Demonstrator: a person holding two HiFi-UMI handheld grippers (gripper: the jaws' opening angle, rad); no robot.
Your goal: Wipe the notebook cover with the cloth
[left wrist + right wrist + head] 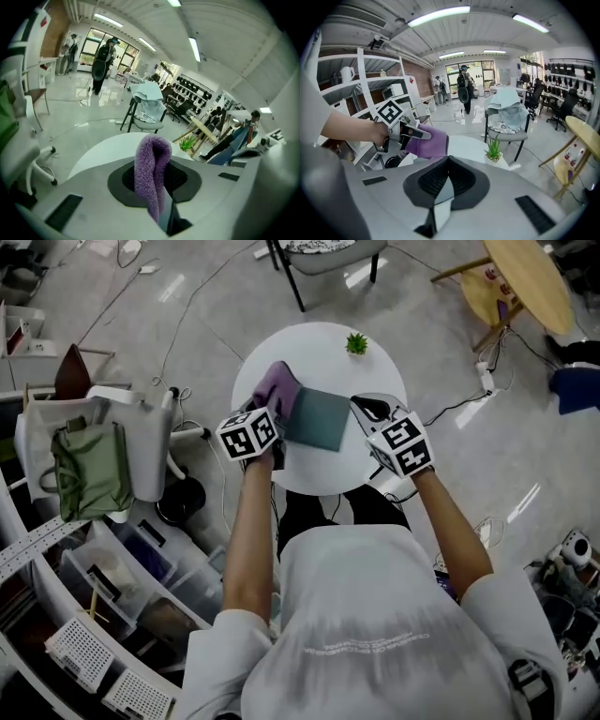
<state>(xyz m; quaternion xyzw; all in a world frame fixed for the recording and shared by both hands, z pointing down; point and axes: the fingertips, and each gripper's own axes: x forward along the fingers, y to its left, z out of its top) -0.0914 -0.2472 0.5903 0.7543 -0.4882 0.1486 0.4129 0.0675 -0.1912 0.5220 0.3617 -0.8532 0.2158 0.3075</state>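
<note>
At the worktop's [323, 348] 10 o'clock, left gripper [157, 187] pinches the soft, limp cloth [277, 385]; right gripper [445, 180], seemingly closed empty, flanks the stiff notebook [317, 418].

On one round white table [302, 351]: one purple cloth [277, 388], one teal notebook [317, 419], one small potted plant [356, 343].

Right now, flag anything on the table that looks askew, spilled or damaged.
Nothing stands out. The teal notebook lies closed and flat on the round white table, the purple cloth is pinched in the left tool, and the potted plant stands upright. No spill or damage shows.
</note>
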